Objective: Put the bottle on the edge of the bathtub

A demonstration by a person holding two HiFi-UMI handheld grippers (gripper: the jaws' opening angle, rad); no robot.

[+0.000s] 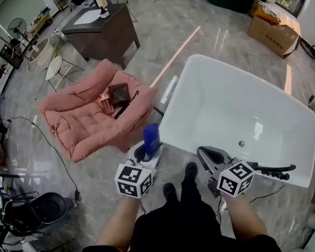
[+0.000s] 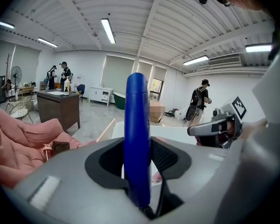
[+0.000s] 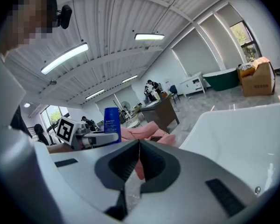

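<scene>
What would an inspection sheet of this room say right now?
Surface: grey floor with a white bathtub on it.
Job's things: blue bottle upright, not yet on the bathtub's edge.
Clutter: pink cushion bearing a brown bag and a cup.
Grippers: left gripper shut on the bottle; right gripper shut, empty.
Cables: black cable on the floor.
Surroundings: desk, cardboard box, people far off.

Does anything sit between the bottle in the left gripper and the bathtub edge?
Nothing visible. The blue bottle, clamped in the left gripper, is just left of the bathtub rim, bare there. The shut, empty right gripper hangs further along it.
</scene>
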